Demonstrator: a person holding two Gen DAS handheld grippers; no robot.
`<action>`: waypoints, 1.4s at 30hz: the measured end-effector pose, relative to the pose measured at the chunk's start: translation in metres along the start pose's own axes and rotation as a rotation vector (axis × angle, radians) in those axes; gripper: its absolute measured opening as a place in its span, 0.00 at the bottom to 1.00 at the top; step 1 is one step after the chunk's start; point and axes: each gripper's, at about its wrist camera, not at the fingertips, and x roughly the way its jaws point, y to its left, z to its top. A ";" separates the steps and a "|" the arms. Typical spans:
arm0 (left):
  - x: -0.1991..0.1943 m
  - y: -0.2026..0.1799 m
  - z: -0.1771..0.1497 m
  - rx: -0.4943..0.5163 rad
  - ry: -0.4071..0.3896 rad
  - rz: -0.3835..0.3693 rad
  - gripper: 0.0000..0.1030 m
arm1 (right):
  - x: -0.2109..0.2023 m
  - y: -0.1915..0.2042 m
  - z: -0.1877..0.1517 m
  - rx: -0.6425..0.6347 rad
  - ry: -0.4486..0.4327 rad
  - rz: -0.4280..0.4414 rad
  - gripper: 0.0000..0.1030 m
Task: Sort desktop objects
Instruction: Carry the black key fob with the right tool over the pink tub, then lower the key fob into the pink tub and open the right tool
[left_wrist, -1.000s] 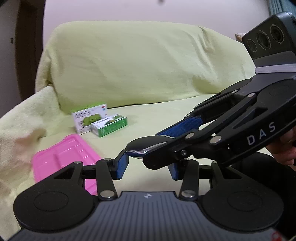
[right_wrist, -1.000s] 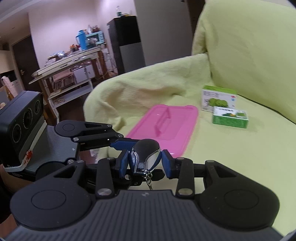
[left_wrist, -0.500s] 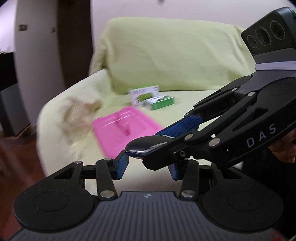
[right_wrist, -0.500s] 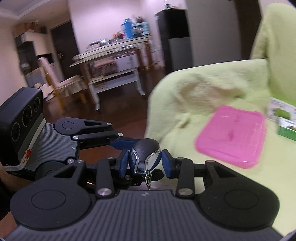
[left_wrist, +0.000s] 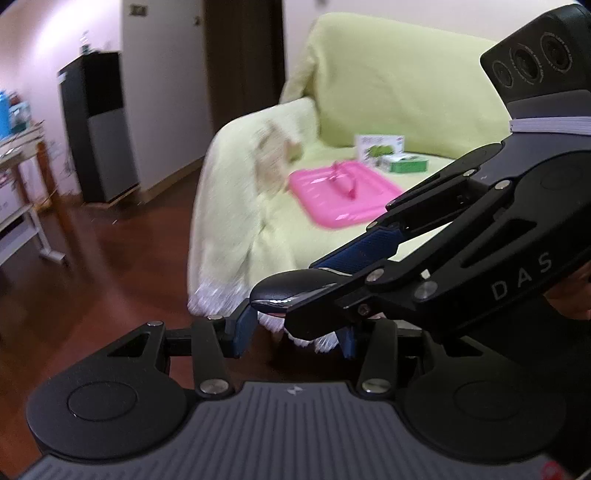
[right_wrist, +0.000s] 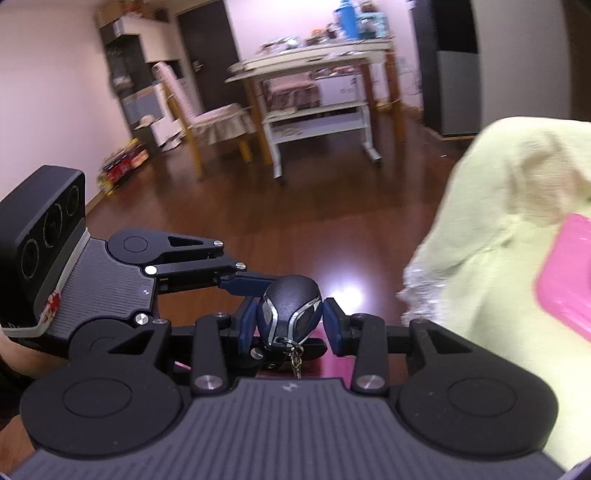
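A black car key fob (right_wrist: 290, 308) with silver trim and a small chain is clamped between the blue pads of my right gripper (right_wrist: 290, 325), which is shut on it. In the left wrist view the right gripper (left_wrist: 325, 284) reaches in from the right, holding the fob (left_wrist: 284, 290) just above my left gripper (left_wrist: 293, 334). The left gripper is open, with nothing between its pads. One of its blue fingertips (right_wrist: 243, 283) lies beside the fob. A pink tray (left_wrist: 343, 195) lies on the sofa seat, with two green-and-white boxes (left_wrist: 380, 147) behind it.
The sofa (left_wrist: 388, 85) has a yellow-green cover with a fringed hem near the floor. Dark wooden floor (right_wrist: 295, 192) spreads to the left. A cluttered table (right_wrist: 314, 62), a chair (right_wrist: 207, 114) and a black cabinet (left_wrist: 96, 122) stand farther off.
Both views have swung left, away from the sofa and toward the room. The tray and boxes slid to the right of the frames. The hold on the fob is unchanged.
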 end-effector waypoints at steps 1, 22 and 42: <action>-0.005 0.003 -0.007 -0.011 0.007 0.012 0.49 | 0.006 0.006 -0.001 -0.008 0.009 0.016 0.33; -0.017 0.040 -0.132 -0.206 0.197 0.109 0.49 | 0.112 0.063 -0.057 -0.138 0.239 0.203 0.33; 0.044 0.052 -0.154 -0.143 0.377 0.096 0.49 | 0.175 0.040 -0.072 -0.041 0.391 0.161 0.33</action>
